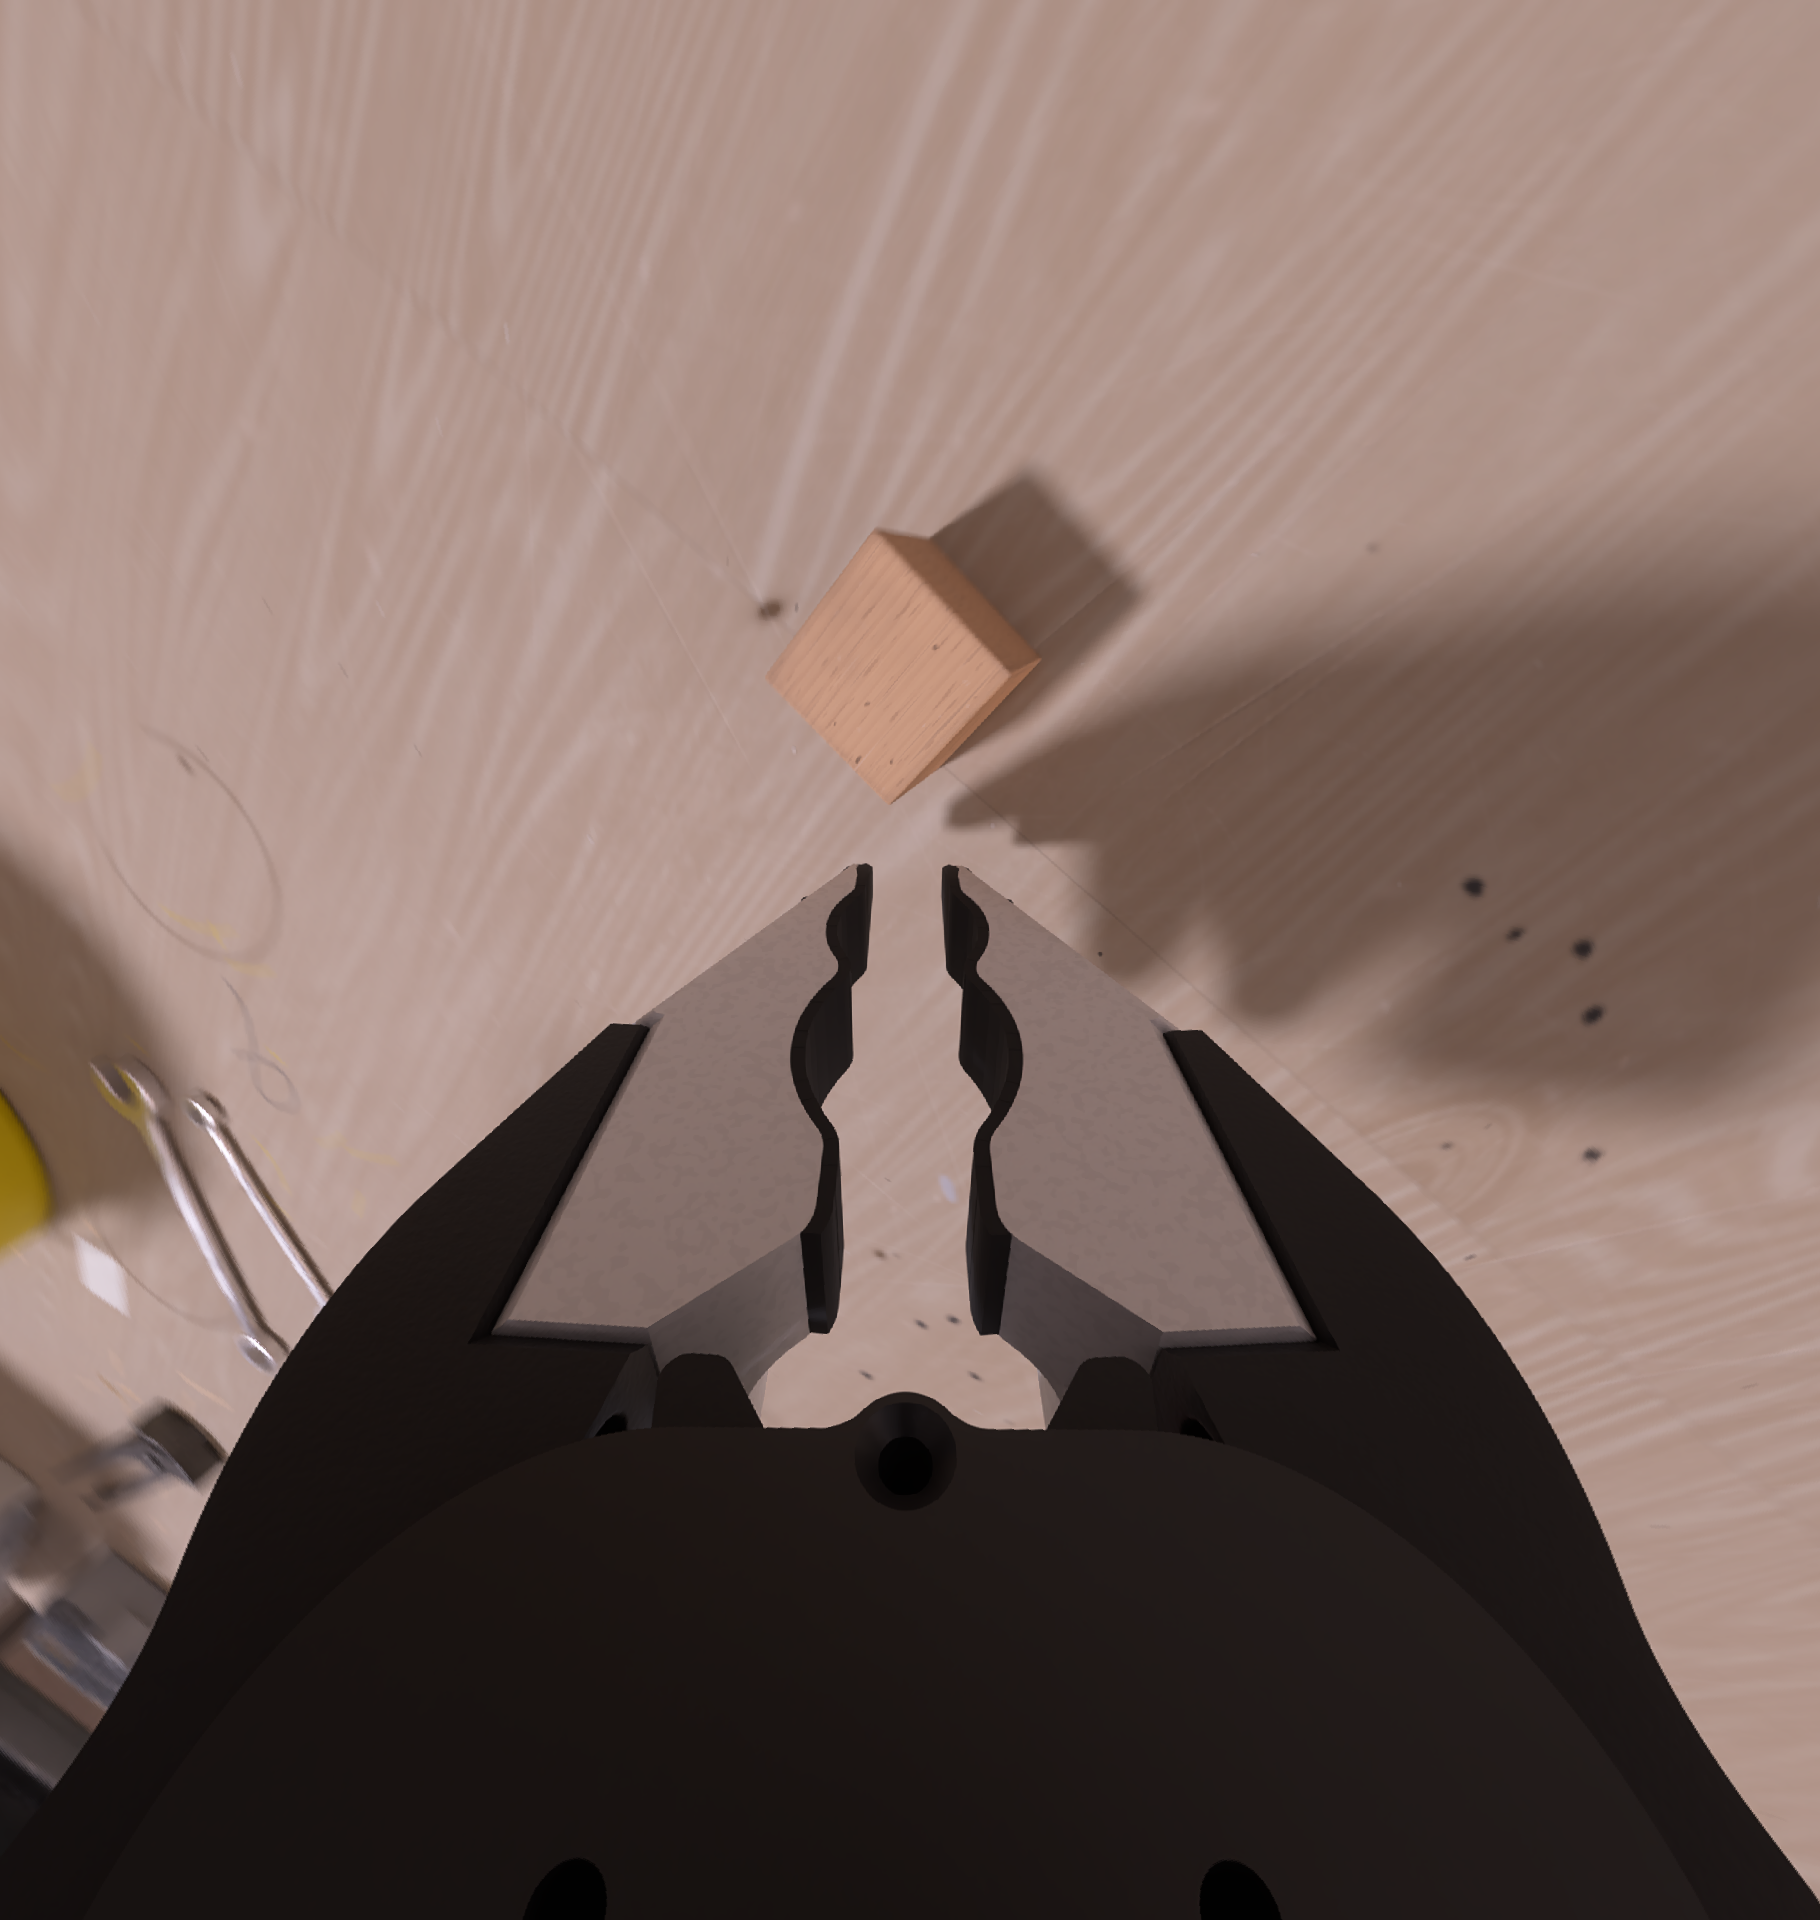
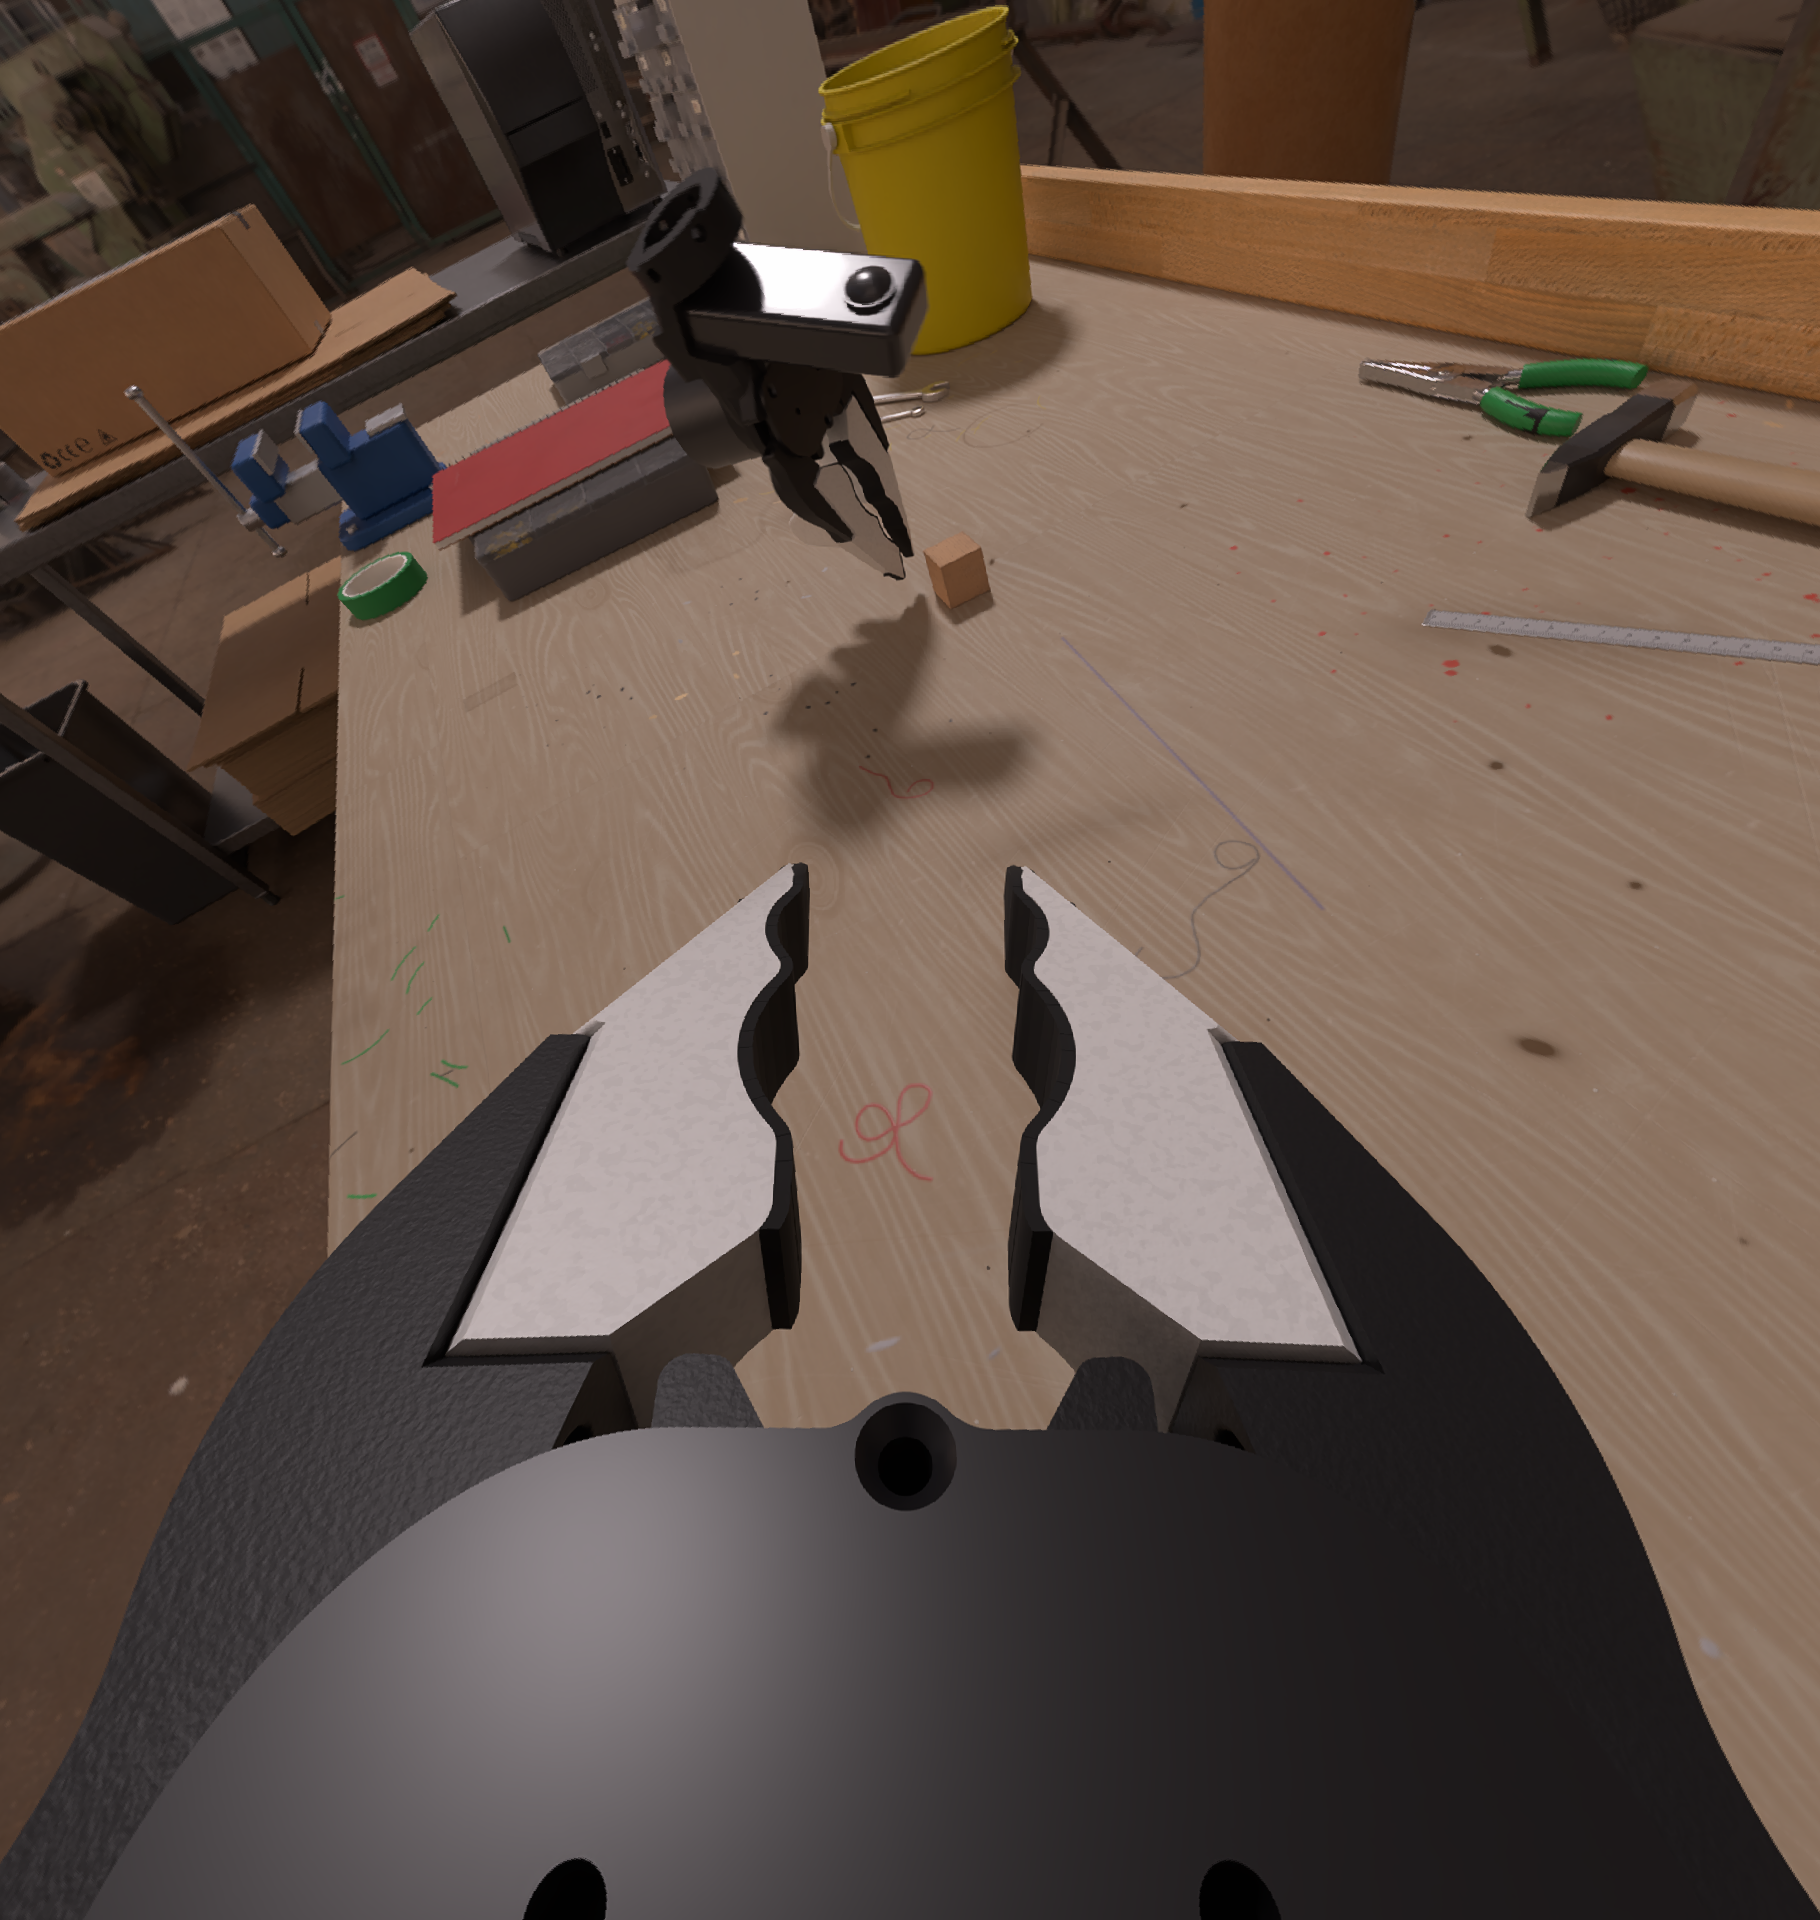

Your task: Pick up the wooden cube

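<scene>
The wooden cube (image 1: pixel 901 670) is a small light-brown block on the pale plywood table (image 1: pixel 470 364), turned corner-on to me. My left gripper (image 1: pixel 906 868) hovers just short of it, tips pointing at its near corner, jaws only a narrow gap apart and empty. In the right wrist view the left gripper (image 2: pixel 890 556) hangs tilted down just left of the cube (image 2: pixel 956 569), above the table. My right gripper (image 2: pixel 906 868) is open and empty, well back from the cube over the near part of the table (image 2: pixel 1405 1039).
A yellow bucket (image 2: pixel 932 177), a wooden beam (image 2: pixel 1457 249), green-handled pliers (image 2: pixel 1508 390), a hammer (image 2: pixel 1664 457) and a steel ruler (image 2: pixel 1644 639) lie at the back and right. A red-topped block (image 2: pixel 563 468), a blue vise (image 2: pixel 345 468), green tape (image 2: pixel 384 587) and wrenches (image 1: pixel 220 1195) lie left.
</scene>
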Robot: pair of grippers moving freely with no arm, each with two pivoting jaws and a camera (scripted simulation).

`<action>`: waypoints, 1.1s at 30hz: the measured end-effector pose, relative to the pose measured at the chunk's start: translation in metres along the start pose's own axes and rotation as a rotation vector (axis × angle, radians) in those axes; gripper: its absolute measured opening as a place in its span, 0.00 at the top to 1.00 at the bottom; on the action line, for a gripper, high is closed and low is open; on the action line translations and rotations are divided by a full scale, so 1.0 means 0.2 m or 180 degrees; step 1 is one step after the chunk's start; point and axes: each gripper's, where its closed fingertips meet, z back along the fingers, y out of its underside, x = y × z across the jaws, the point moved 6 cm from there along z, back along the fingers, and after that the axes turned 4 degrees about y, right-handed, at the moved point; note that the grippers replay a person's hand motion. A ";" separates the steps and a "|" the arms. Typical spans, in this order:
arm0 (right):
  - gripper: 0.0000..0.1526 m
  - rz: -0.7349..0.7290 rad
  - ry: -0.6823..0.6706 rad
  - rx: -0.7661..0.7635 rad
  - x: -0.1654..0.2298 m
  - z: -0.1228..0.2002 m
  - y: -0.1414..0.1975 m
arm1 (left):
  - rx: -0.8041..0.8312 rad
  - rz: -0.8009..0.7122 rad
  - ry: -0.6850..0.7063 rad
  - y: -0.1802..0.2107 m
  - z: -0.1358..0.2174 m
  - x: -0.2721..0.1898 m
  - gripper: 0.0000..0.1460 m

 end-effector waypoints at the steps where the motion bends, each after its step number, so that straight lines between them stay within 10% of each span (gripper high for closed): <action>1: 0.75 0.0006 0.0004 0.0006 0.00 0.00 0.00 | 0.0131 0.0184 0.0009 0.00 -0.02 0.00 0.90; 14: 0.76 -0.0019 -0.0017 -0.0165 0.00 0.06 -0.03 | -0.0356 0.2353 0.0582 -0.16 0.00 0.03 0.51; 33: 0.75 0.0065 0.0023 -0.0223 0.02 0.12 -0.04 | -0.0232 0.2880 0.0727 -0.15 -0.06 0.05 0.78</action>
